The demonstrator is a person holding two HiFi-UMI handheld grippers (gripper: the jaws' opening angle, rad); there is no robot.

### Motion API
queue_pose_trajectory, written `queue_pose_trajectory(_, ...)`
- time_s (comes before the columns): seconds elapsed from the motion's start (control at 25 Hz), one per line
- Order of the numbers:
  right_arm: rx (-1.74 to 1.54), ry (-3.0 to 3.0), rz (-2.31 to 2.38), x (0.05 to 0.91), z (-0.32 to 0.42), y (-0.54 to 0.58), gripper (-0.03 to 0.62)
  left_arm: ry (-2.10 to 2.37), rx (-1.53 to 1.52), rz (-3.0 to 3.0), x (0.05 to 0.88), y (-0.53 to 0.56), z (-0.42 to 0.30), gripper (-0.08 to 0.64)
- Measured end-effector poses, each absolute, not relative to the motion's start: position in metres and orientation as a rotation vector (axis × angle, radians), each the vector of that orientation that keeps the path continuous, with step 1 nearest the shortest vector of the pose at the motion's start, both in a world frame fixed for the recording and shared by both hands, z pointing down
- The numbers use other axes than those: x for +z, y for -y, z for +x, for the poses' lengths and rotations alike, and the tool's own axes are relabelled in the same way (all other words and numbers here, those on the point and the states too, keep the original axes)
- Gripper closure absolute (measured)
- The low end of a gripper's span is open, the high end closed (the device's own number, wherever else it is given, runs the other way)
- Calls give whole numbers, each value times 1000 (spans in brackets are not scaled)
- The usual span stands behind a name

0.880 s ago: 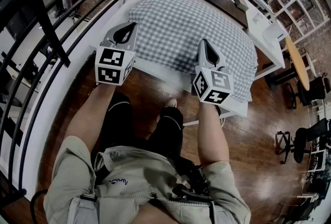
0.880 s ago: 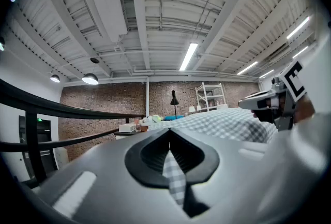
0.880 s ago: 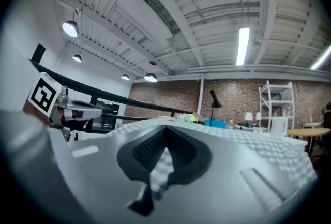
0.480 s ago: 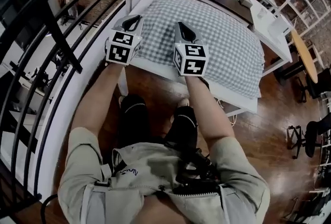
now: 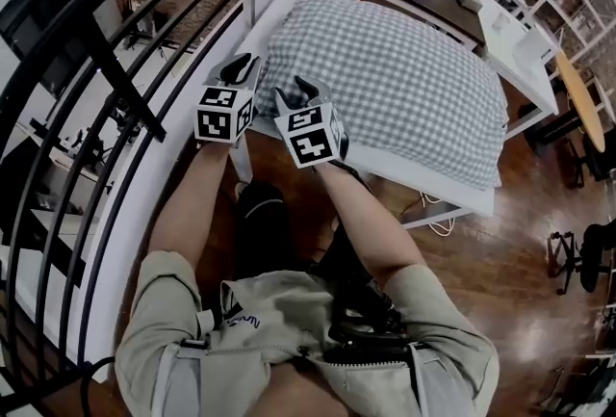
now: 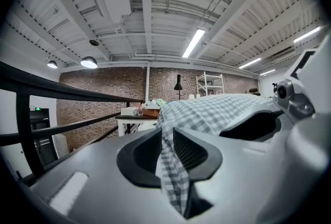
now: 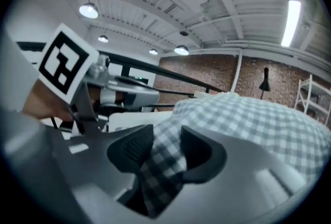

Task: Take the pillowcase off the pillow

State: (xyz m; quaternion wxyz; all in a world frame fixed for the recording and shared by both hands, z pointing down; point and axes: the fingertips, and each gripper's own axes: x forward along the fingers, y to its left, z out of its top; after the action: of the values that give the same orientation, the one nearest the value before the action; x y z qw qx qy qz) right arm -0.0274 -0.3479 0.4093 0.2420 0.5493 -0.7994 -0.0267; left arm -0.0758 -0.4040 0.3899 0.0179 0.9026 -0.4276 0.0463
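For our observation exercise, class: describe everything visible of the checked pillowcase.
The pillowcase is soft cloth in a small grey-and-white check, covering a plump pillow that lies flat on a white table. At its near left corner, the left gripper and the right gripper, side by side, each have their jaws closed on a pinched fold of it.

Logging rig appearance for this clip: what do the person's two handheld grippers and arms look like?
The left gripper and right gripper are both smooth grey shells with black ribbed pads inside the jaws. Each carries a white cube printed with black square markers at the back. The person wears short pale-beige sleeves.
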Motion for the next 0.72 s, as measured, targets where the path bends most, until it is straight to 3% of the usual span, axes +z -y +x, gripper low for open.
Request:
queue_pose_trajectory(0.04,-105,2137,1475,417,-28,348,441,1326,159,2801,394,402,-77,512)
queue_pose_trajectory(0.12,-150,2107,1465,419,-23,343,568,1319,185,2789,402,398,-79,512)
queue_pose_trajectory(0.48,-44,2336,1700,376,30,278,578,969,304,2864,422,341,-47,486)
queue_pose_trajectory(0.64,16,2432,1765,378,41,258,578,707,293,2892,424,303,-26,365)
queue_pose_trajectory(0.72,17,2465,1783,375,42,251,578,663,284,2905,426,292,-22,359)
